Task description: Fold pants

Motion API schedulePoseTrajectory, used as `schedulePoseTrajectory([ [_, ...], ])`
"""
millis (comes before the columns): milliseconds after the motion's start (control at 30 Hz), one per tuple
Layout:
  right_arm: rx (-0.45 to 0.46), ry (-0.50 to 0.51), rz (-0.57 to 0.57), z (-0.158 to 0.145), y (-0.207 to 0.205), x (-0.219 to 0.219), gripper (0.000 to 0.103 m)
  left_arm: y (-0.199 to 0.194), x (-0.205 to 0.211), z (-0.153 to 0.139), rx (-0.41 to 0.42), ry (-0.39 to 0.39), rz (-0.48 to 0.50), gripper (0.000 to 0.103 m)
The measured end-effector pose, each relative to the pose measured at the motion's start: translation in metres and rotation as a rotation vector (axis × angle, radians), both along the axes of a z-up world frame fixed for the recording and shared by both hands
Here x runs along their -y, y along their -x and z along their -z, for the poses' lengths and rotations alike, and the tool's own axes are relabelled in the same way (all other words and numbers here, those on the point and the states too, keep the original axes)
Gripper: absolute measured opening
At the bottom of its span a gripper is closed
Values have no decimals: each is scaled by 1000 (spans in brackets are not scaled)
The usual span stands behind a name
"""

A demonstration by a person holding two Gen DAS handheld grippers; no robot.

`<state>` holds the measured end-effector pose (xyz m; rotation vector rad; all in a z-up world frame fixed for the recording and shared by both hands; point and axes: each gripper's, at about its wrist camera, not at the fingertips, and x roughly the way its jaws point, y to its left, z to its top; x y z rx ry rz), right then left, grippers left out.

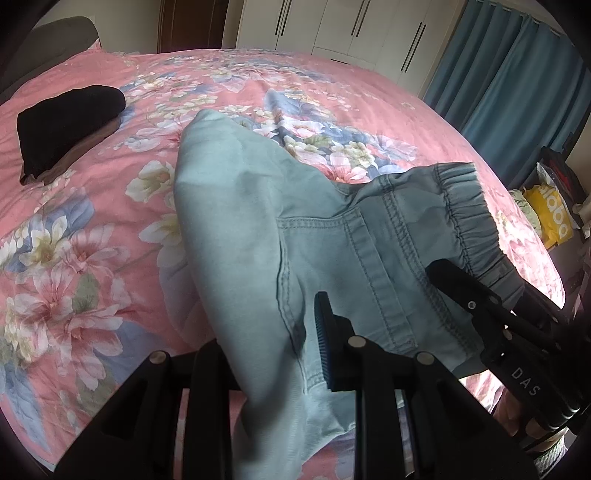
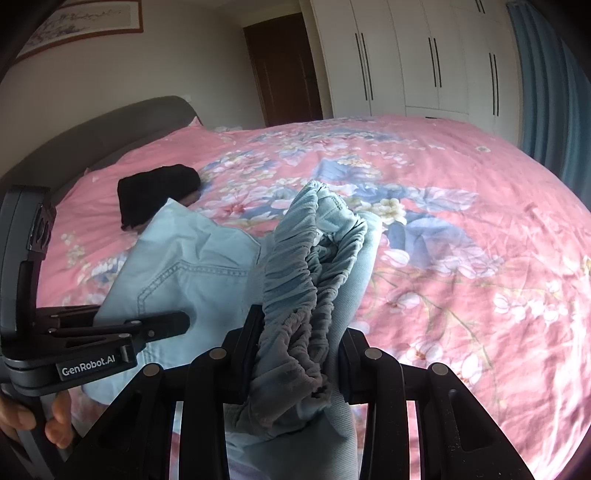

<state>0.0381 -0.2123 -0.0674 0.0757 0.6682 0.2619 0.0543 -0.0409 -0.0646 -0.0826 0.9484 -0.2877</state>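
Two grippers, left gripper [image 1: 280,354] and right gripper [image 2: 295,354], each clamp the pale blue pants [image 1: 258,229]; uneven pull risks the bunched elastic waistband [image 2: 295,280] slipping free.

Black tongs [image 2: 295,354], silver rivets, ribbed pads, white "GenRobot.AI" and "DAS" lettering

A pink floral bedspread [image 1: 92,229] is spread across the bed, and a folded black garment [image 1: 66,125] is laid on it toward ten o'clock, near the grey headboard [image 2: 92,136]. White wardrobe doors [image 2: 406,59] are seen at twelve o'clock, with a dark wooden door [image 2: 284,70] just beside them. Blue curtains [image 1: 517,81] are hung at two o'clock. A yellow bag [image 1: 552,218] is seen at three o'clock, and a framed picture [image 2: 81,26] is hung above the headboard.
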Motion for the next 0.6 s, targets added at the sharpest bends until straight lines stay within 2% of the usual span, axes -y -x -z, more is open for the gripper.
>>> schedulePoseTrajectory([
  [600,38,23,-25,-13,-27,-8,36,-36,-2,-18,39,-10,1,22],
])
